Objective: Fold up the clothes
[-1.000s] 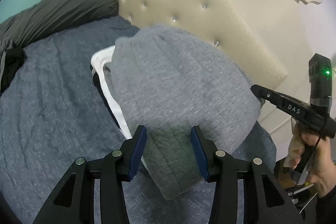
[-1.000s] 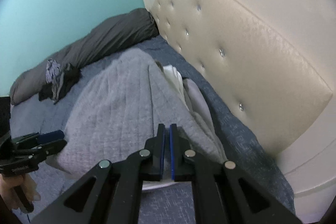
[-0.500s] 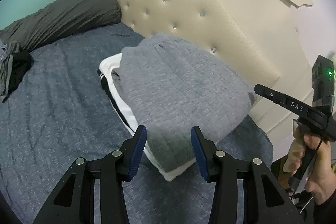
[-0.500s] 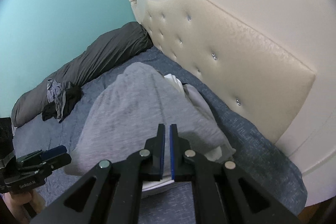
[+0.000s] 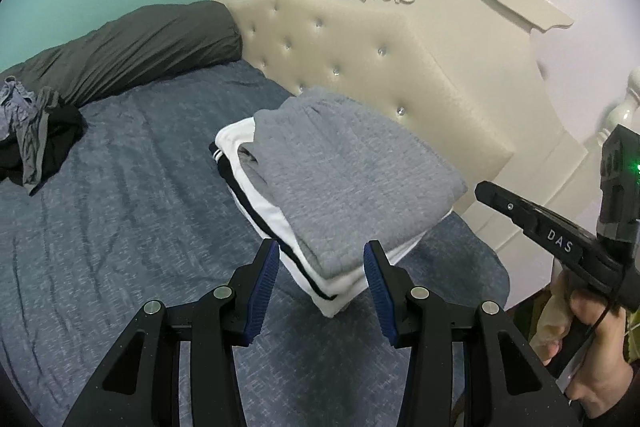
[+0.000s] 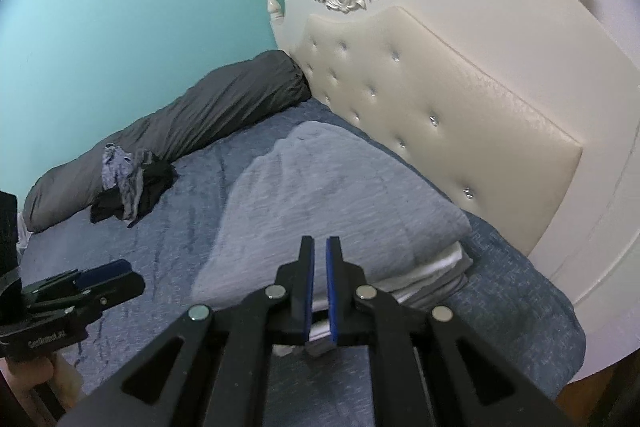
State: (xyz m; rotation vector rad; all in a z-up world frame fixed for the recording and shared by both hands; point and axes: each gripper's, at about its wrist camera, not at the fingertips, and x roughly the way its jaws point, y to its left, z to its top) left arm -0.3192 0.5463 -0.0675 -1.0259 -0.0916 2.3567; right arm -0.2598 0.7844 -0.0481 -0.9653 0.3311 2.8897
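Observation:
A folded grey garment (image 5: 348, 183) lies on top of a stack, over a white garment with black stripes (image 5: 256, 203), on the blue bed near the headboard. My left gripper (image 5: 320, 287) is open just short of the stack's near corner, holding nothing. In the right wrist view the grey garment (image 6: 332, 195) covers the stack, and white layers (image 6: 440, 263) show at its right edge. My right gripper (image 6: 320, 267) hovers above the stack's near edge, shut with only a thin slit between its pads. A hand (image 5: 592, 367) holds the right gripper (image 5: 532, 227) right of the stack.
A crumpled pile of dark and grey clothes (image 5: 36, 135) (image 6: 132, 183) lies at the bed's far left, against a dark grey rolled duvet (image 5: 140, 55). The cream tufted headboard (image 5: 380, 67) stands right behind the stack. Bare blue bedspread (image 5: 120, 227) stretches left of the stack.
Both grippers have drawn back from the stack. The grey garment, earlier between the left fingers, now lies flat and free. The left jaws stayed open, the right ones shut.

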